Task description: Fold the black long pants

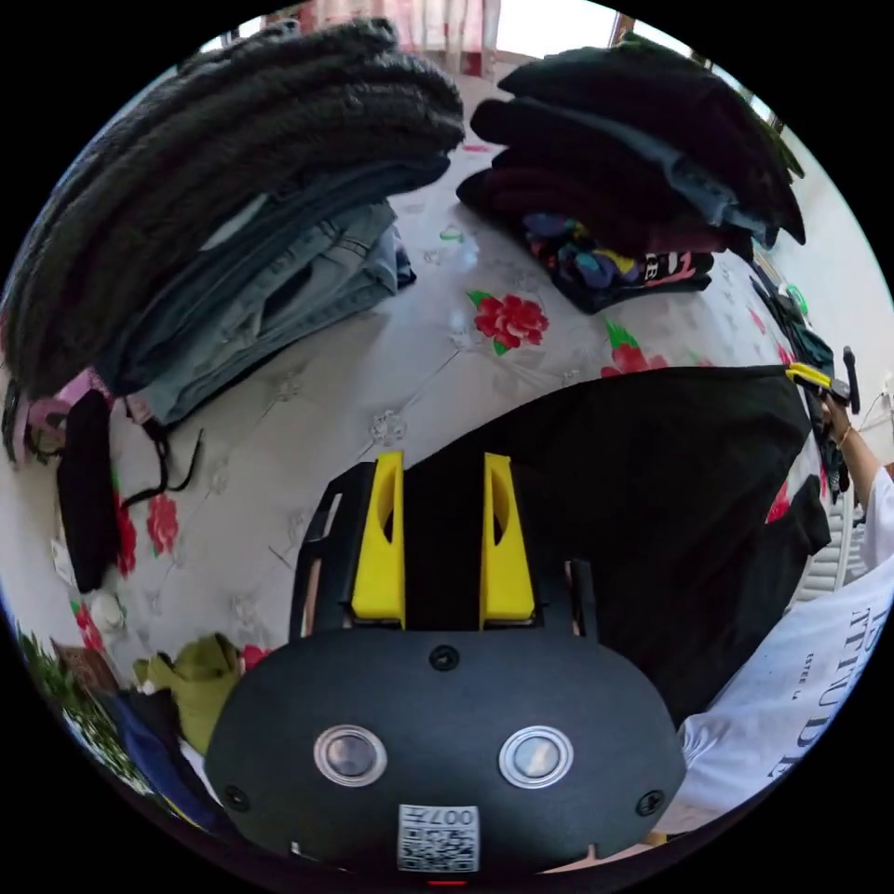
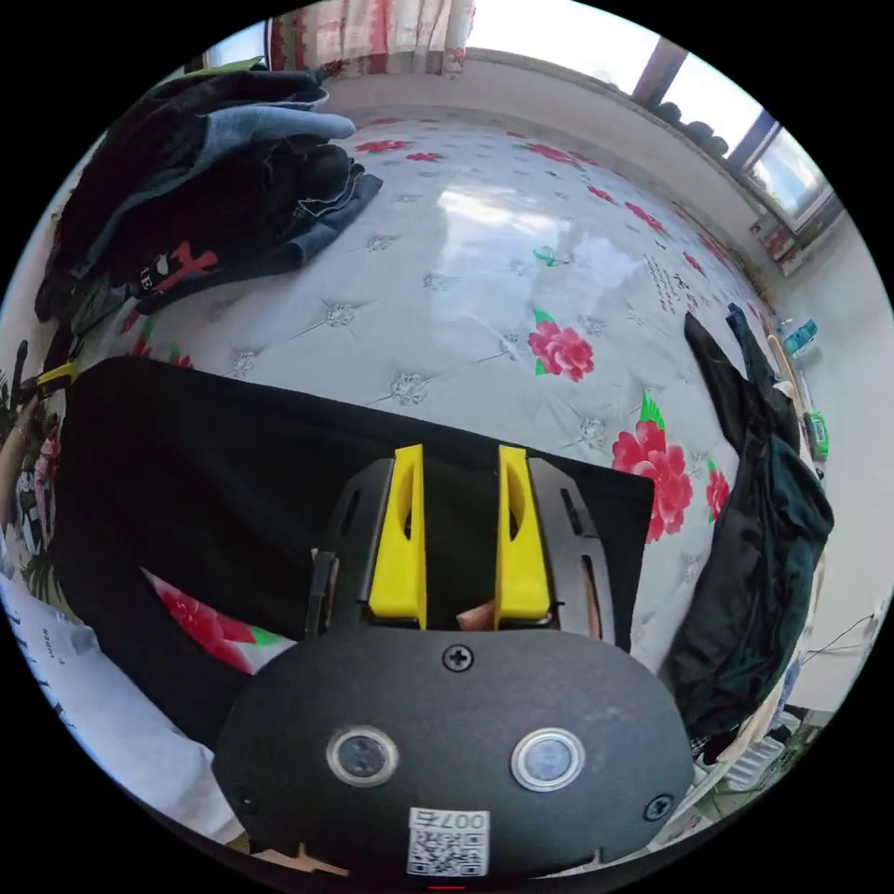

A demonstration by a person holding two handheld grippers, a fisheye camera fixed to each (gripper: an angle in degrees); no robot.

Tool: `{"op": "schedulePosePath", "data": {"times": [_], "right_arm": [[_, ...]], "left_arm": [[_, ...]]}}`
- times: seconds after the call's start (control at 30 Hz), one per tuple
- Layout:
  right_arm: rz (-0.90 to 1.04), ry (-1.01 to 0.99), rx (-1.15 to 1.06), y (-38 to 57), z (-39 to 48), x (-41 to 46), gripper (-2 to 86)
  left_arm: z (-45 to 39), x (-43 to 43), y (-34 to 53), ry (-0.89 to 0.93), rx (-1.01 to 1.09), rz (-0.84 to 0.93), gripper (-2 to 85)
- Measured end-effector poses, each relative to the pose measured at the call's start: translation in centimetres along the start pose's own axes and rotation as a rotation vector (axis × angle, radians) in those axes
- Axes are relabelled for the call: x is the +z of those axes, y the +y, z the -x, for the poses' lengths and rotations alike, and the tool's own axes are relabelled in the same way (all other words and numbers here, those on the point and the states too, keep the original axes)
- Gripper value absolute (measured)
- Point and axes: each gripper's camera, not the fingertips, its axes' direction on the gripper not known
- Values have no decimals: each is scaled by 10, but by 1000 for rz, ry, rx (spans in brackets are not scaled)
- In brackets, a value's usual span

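White quilted bedding [image 2: 484,242] printed with red flowers covers the bed where the black long pants [image 1: 652,484] lie spread flat, a window running along the far wall in the right gripper view.

At the pants' near edge, the left gripper [image 1: 444,475] has its yellow jaws standing apart with black cloth lying between them; whether they press on it cannot be told. In the right gripper view, the right gripper [image 2: 458,466] sits the same way over the pants [image 2: 233,466], jaws parted and dark fabric in the gap, with contact just as unclear.

Each gripper also appears small at the pants' far corner in the other's view: the right gripper [image 1: 812,376] with a hand behind it, and the left gripper [image 2: 56,374] likewise.

Beyond the pants, a stack of folded jeans topped by a grey knit [image 1: 233,214] rests on the bedding, with a pile of dark folded clothes [image 1: 633,177] beside it. That dark pile [image 2: 205,186] also shows past the pants in the right gripper view, while a dark green garment [image 2: 759,568] hangs off the bed's edge to one side of the pants. A person's white printed shirt [image 1: 801,689] shows just beside the pants' near edge.
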Motion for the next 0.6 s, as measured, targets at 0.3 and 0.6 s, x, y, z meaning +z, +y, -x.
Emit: {"op": "schedulePosePath", "data": {"times": [0.3,0.6], "right_arm": [[190,-152,-67,-20,-1,8,48],[-298,-72,-100,56,12,-174,4]], "left_arm": [[-12,20,2,4,136,112,6],[-10,-107,100,60,71,-180,-9]]}}
